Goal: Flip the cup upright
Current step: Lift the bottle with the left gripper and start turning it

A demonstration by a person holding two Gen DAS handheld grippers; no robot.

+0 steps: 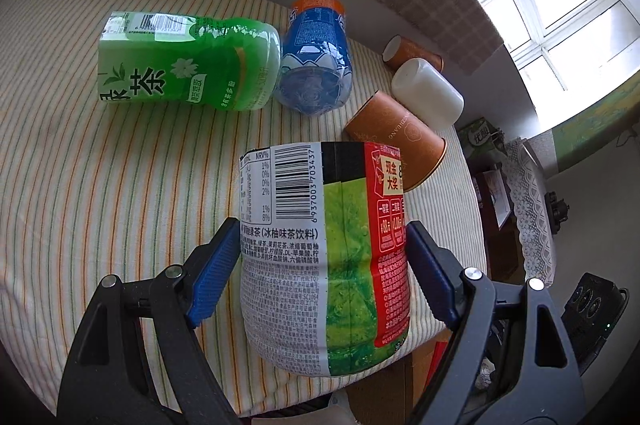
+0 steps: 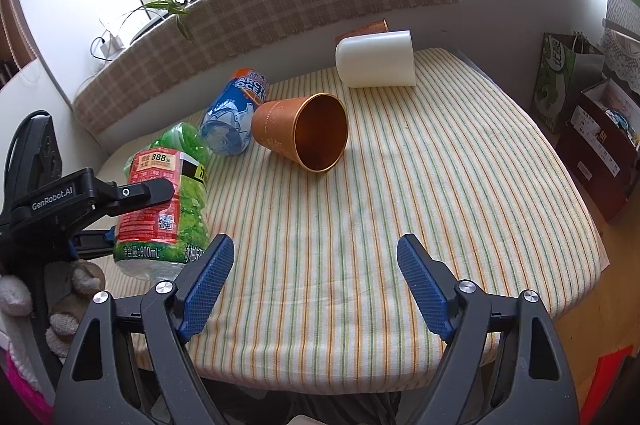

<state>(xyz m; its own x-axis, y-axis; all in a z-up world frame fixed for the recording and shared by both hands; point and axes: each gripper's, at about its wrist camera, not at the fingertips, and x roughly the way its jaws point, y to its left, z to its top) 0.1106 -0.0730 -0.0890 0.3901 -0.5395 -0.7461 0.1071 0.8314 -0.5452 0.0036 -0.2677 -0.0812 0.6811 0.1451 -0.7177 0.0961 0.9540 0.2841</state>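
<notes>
Two grippers, one load. We hold the left gripper [image 1: 322, 257] clamped on the cut-off green-and-red labelled plastic bottle cup [image 1: 324, 257], its blue pads [image 1: 214, 273] pressed against both flanks of the label near the table's near edge; whether it rests on the cloth or hangs just above it, we cannot tell. We judge this to be the cup in hand for flipping. To do it well, we would keep the squeeze light, since the thin wall looks likely to buckle, and turn it over bare cloth before setting it down flat.

Further items, left to right in the left wrist view:
- green tea-label bottle cup [image 1: 184, 65], lying on its side;
- blue-and-orange bottle cup [image 1: 316, 57], touching it;
- copper-coloured paper cup [image 1: 396, 141], on its side just beyond our load and nearest to being struck in the turn;
- white plastic cup [image 1: 428, 93], beside it;
- second copper cup [image 1: 412, 53], behind.

All lie on the striped tablecloth [image 1: 100, 185].

We keep the right gripper [image 2: 316, 281] spread wide with nothing between its fingers, low over the table's near edge.
</notes>
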